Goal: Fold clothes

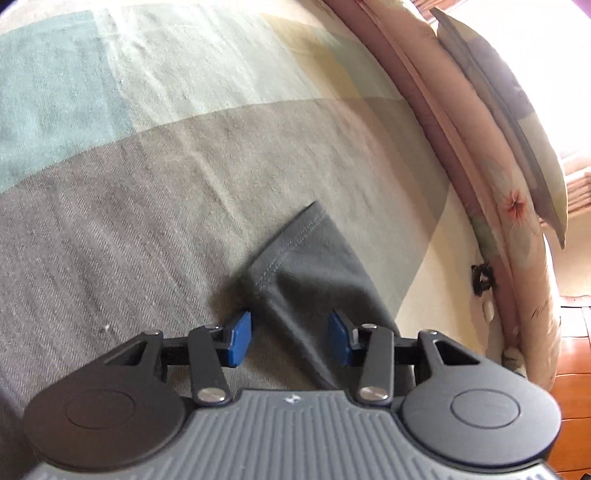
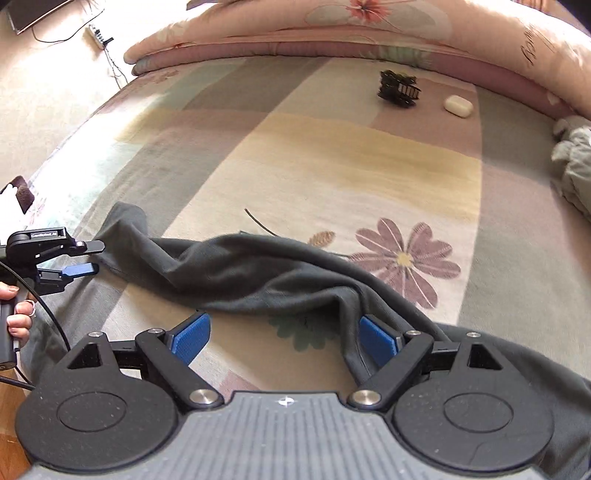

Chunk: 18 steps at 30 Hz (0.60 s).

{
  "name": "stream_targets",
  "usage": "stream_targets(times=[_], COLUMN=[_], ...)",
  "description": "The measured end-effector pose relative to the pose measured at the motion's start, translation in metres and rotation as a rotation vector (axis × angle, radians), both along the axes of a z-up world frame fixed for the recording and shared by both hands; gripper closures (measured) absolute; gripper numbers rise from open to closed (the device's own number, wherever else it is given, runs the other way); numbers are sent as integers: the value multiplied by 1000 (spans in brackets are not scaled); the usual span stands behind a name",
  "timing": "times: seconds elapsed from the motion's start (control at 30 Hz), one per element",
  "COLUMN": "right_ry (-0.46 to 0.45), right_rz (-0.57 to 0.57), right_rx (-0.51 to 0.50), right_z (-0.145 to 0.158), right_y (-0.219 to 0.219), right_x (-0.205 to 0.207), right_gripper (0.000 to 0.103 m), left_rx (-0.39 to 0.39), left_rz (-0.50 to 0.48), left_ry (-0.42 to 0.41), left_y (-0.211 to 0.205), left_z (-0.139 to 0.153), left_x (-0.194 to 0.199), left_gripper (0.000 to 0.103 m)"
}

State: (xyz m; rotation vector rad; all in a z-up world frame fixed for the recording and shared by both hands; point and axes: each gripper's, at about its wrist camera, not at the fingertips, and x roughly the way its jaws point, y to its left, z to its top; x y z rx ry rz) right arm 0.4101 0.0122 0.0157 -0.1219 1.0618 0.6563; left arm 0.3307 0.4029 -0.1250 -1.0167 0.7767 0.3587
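A dark grey garment (image 2: 258,273) lies crumpled in a long ridge across the patchwork bedsheet (image 2: 332,155). My right gripper (image 2: 284,339) hovers over its near edge, open wide, with a fold of the cloth against the right pad (image 2: 380,341). My left gripper (image 2: 92,256) sits at the garment's far left end, held by a person's hand (image 2: 18,314). In the left wrist view a hemmed corner of the garment (image 1: 314,266) runs in between the blue pads of the left gripper (image 1: 290,339). The pads stand apart from the cloth, with a gap showing on each side.
A folded pink floral quilt (image 2: 332,33) lines the far side of the bed. A black clip-like object (image 2: 399,88) and a small white case (image 2: 458,106) lie near it. Crumpled pale grey cloth (image 2: 572,166) sits at the right edge. A power strip (image 2: 96,35) lies on the floor.
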Motion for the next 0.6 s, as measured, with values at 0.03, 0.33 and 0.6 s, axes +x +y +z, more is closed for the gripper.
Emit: stream_targets(times=[0.03,0.33,0.6], right_ry=[-9,-58,-104], right_rz=[15,128,258], right_rx=[-5,-25,-30], right_z=[2,5,7], right_y=[8,59,104], right_x=[3,28,52], right_gripper=[12,12,12], left_rx=[10,137,143], left_rz=[4,-47,-59], left_ry=[-1,56,133], left_y=[2,8,31], left_z=[-1,11,41], left_x=[4,29,-11], left_gripper=[61,101,101])
